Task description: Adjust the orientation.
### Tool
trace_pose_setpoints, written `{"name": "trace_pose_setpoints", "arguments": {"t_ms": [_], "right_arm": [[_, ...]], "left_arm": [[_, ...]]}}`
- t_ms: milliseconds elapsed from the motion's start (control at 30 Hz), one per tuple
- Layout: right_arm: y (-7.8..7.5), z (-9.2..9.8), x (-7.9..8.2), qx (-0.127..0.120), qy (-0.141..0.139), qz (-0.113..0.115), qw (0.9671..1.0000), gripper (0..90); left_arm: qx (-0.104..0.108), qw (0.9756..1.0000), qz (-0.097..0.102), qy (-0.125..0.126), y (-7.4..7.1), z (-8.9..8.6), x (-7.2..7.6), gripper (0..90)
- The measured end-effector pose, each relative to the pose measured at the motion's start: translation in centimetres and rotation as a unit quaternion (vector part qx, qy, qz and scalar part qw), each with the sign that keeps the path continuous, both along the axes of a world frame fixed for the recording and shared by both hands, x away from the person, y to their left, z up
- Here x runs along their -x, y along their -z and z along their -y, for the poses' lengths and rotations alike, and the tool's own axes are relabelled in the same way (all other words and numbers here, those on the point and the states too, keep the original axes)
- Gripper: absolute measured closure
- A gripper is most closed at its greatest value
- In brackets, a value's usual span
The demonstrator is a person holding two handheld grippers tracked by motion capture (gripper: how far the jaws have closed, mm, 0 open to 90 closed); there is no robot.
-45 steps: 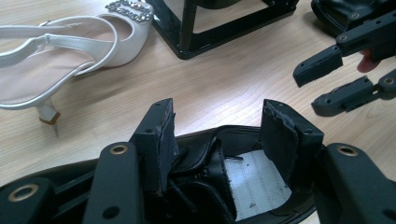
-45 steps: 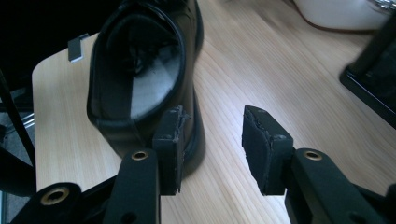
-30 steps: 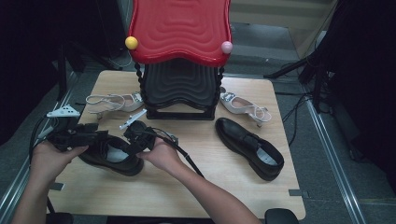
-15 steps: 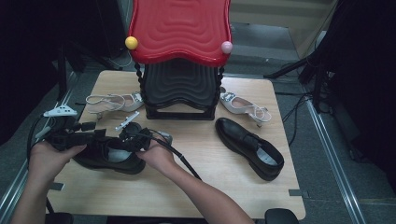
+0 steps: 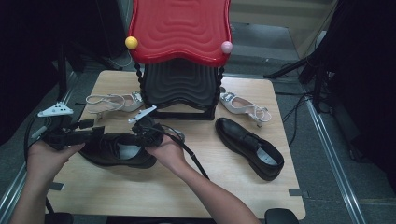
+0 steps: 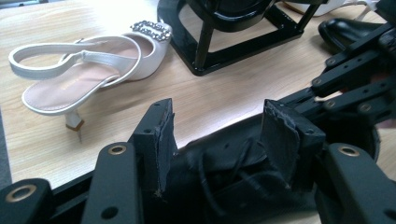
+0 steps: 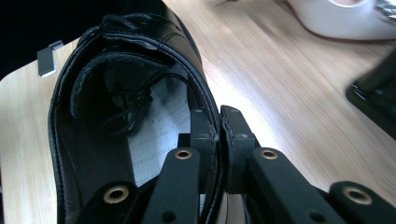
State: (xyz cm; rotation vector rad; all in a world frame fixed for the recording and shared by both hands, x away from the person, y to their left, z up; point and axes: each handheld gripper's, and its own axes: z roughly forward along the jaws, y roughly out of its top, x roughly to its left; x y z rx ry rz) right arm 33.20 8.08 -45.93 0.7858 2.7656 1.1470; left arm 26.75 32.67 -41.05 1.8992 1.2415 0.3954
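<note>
Since the earlier frame right gripper (image 5: 140, 138) has slid in from the shoe's 3 o'clock end and its jaws have just been closing; they now pinch the collar wall of the near black shoe (image 5: 116, 150), one pad inside, one outside. Right gripper view: pads pressed tight on the thin stitched leather edge, grey woven insole and a knotted lace visible inside. Left gripper (image 5: 95, 135) sits at the shoe's 9 o'clock end, jaws spread across the laced upper, worn rubber pads (image 6: 161, 140) on either flank; cannot tell if they actually press. Shoe is matte black leather, rounded toe, lying at about 8 o'clock on the pale wood-grain table (image 5: 154, 186). Its mate (image 5: 250, 148), glossier, lies at 4 o'clock, well apart. Two white slingback heels, one (image 5: 112, 102) with a crystal buckle and one (image 5: 245, 106), flank the black ribbed stand (image 5: 180, 91) under the red wavy top (image 5: 180, 28).
</note>
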Motion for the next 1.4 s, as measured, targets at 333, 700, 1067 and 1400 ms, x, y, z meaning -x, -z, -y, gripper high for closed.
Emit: {"name": "trace_pose_setpoints", "arguments": {"t_ms": [333, 700, 1067, 1400], "right_arm": [[-1.2, 5.2, 0.1, -0.025, 0.024, -0.007, 0.9994, 86.3], [-1.3, 11.4, 1.1, -0.038, 0.065, -0.007, 0.9972, 85.8], [-0.2, 17.3, 1.6, -0.039, 0.114, -0.006, 0.9928, 85.1], [1.8, 19.3, 1.2, -0.032, 0.128, -0.019, 0.991, 84.8]], "left_arm": [[-0.004, 0.9999, 0.0, 0.015, 0.0, 1.3, -0.1, 44.7], [-0.008, 0.999, -0.017, 0.039, 1.1, 3.8, -0.6, 44.5], [-0.006, 0.9972, -0.027, 0.07, 2.3, 6.6, -0.8, 48.6], [0.004, 0.9926, -0.033, 0.117, 4.1, 9.4, -1.1, 66.3]]}}
